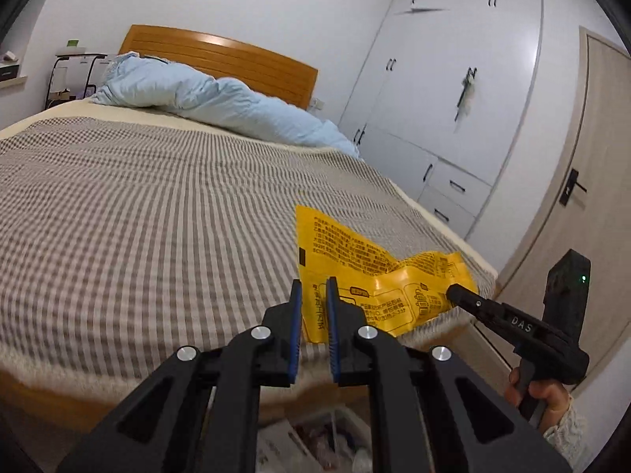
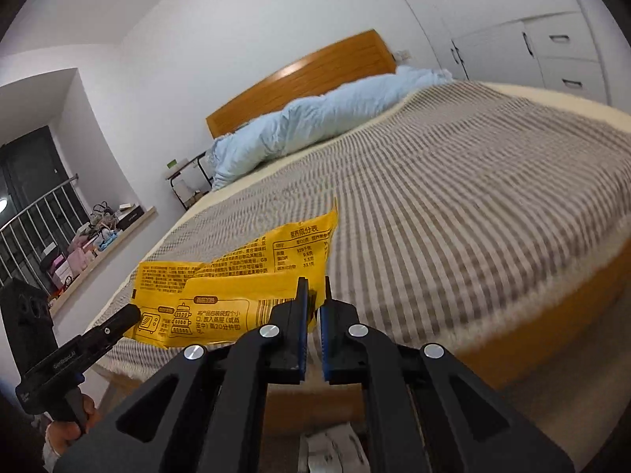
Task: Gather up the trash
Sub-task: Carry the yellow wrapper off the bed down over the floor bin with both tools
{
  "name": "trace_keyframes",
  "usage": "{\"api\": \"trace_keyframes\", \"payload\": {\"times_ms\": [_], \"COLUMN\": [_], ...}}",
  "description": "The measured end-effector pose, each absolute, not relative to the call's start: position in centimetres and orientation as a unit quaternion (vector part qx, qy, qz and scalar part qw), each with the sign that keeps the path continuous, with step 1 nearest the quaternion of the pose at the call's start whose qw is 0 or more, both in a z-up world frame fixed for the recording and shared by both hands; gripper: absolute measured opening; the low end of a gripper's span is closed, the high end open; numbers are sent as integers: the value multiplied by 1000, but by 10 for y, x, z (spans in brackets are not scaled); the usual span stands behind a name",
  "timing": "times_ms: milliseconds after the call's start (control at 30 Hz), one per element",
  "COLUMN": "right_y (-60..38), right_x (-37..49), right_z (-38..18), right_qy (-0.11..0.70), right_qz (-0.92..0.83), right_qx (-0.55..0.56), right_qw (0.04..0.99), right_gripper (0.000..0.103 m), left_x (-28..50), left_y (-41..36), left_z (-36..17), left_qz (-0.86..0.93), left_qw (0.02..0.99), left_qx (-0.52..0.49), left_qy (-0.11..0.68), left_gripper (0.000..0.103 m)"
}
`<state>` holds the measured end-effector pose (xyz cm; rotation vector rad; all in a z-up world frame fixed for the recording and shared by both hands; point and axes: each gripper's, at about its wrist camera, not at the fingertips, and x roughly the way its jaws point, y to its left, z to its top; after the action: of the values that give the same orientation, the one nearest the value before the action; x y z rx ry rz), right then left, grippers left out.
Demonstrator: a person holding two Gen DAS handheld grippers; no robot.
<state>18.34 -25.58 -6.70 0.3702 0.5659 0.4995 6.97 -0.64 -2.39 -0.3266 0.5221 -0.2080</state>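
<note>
A crumpled yellow snack wrapper (image 1: pixel 378 272) with black print is held up over the near corner of the bed. My left gripper (image 1: pixel 314 295) is shut on its left end. My right gripper (image 2: pixel 314 295) is shut on its other end; it shows in the left wrist view (image 1: pixel 459 293) at the wrapper's right edge. The wrapper also shows in the right wrist view (image 2: pixel 221 295), with my left gripper (image 2: pixel 130 313) touching its left edge. The wrapper hangs stretched between both grippers.
The bed (image 1: pixel 138 205) has a grey checked cover and a rolled blue duvet (image 1: pixel 205 94) by the wooden headboard. A bin with trash (image 1: pixel 315 445) sits on the floor below the grippers. White wardrobe (image 1: pixel 453 90) and a door (image 1: pixel 572 205) stand right.
</note>
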Motion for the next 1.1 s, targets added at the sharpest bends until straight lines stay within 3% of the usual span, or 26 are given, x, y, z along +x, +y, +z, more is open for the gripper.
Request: {"api": "trace_keyframes", "payload": {"times_ms": [1100], "right_y": [-271], "right_x": [79], "right_z": [-166], "right_qy": [382], "right_qz": [234], "right_qx": [121], "right_qw": [886], "right_gripper": [6], "left_x": [-26], "left_y": [-34], "left_z": [-136], "left_qz": [-115], "left_qw": [897], "left_qx": [-122], "left_qy": [410], "left_gripper": [9]}}
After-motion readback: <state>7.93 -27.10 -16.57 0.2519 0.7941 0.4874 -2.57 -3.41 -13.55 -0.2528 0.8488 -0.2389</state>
